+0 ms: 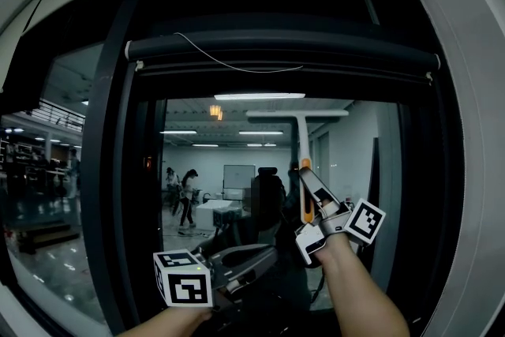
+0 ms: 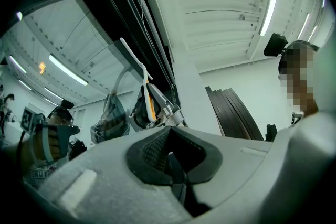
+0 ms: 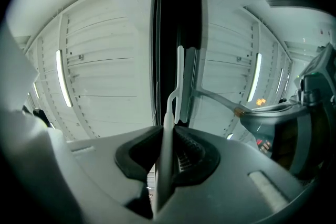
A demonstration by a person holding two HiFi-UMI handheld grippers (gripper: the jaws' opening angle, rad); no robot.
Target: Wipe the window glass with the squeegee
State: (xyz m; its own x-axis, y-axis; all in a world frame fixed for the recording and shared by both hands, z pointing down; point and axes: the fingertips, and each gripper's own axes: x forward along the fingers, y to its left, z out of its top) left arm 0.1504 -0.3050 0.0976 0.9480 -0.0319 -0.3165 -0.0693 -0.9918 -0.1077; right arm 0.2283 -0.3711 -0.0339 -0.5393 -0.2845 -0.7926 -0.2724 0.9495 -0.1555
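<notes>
A squeegee (image 1: 302, 140) with a white T-shaped head, a white shaft and an orange grip stands upright against the window glass (image 1: 229, 146). Its head sits high on the pane, just under the blind. My right gripper (image 1: 310, 205) is shut on the orange grip from below. In the right gripper view the shaft (image 3: 167, 128) rises from between the shut jaws (image 3: 167, 152) and the head (image 3: 180, 81) shows edge-on at the glass. My left gripper (image 1: 267, 253) hangs lower and to the left, shut on nothing (image 2: 169, 157). From there the squeegee (image 2: 144, 73) shows up ahead.
A dark roller blind (image 1: 284, 51) with a thin cord runs across the window top. Dark frame posts (image 1: 106, 170) stand at the left, and a pale wall (image 1: 473, 170) at the right. The glass reflects a lit room with people and my own grippers.
</notes>
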